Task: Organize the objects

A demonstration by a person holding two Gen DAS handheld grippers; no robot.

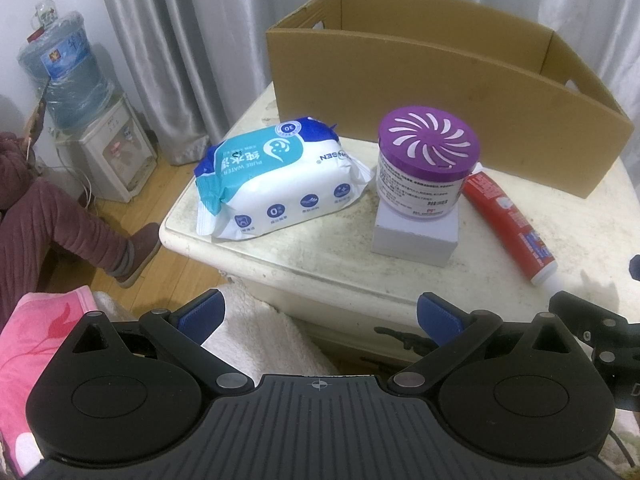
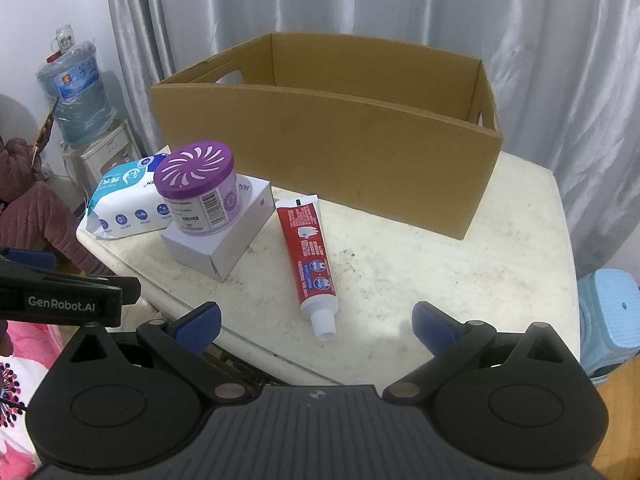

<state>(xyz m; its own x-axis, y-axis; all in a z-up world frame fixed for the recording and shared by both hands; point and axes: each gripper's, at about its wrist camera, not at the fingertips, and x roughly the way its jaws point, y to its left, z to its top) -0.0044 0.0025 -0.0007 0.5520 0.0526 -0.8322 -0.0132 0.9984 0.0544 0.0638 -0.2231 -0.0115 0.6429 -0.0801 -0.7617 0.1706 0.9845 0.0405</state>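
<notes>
grey curtain (image 2: 360, 8), water dispenser (image 1: 116, 152), blue stool (image 2: 610, 320)

Both wrist cameras look steeply down over the near table (image 2: 460, 264) edge (left view further left), sharing its top.

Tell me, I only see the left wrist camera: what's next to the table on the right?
Observer: A light blue stool stands by the table's right edge.
Operator: Is the right gripper holding anything?
Observer: No. The right gripper is open and empty, with the toothpaste cap pointing toward the gap between its fingers.
Operator: Is the white box bigger than the jar?
Observer: Yes. The white box sticks out well behind the jar.
</notes>
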